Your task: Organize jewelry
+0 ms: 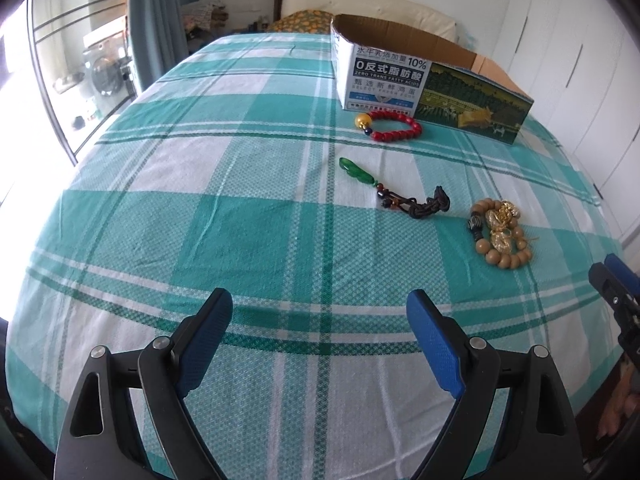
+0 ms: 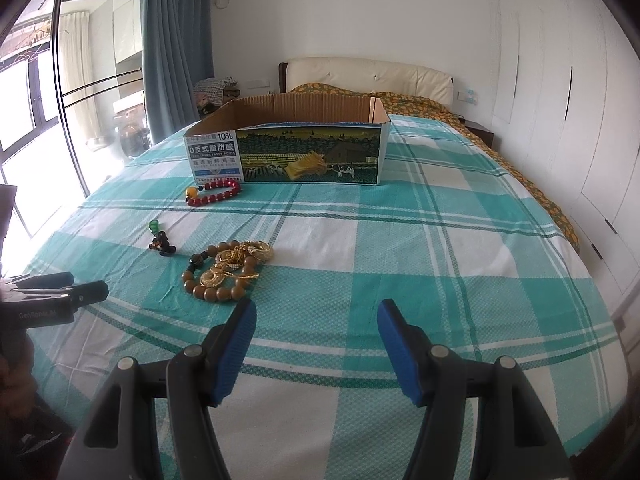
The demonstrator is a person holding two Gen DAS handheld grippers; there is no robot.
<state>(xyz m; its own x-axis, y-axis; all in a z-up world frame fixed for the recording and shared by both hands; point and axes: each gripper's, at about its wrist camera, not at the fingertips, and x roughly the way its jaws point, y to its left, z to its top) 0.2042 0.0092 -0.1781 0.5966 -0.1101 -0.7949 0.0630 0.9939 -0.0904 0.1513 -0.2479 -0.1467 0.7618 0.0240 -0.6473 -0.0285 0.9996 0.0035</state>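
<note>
We hold left gripper (image 1: 319,312) and right gripper (image 2: 316,322), jaws spread, empty, over the bed (image 2: 400,260). Red bracelet (image 1: 394,128) touches the open box (image 1: 400,76); green pendant (image 1: 356,170) and tan beads (image 2: 218,276) lie mid-bed.

We hold our left gripper (image 1: 319,330) low, its blue-padded fingers (image 1: 208,344) spread wide with nothing between them. Our right gripper (image 2: 316,344) is likewise spread and holds nothing, fingers (image 2: 394,350) pointing toward twelve o'clock. From the left wrist view it shows at three o'clock; from the right wrist view the left one sits at nine o'clock.
</note>
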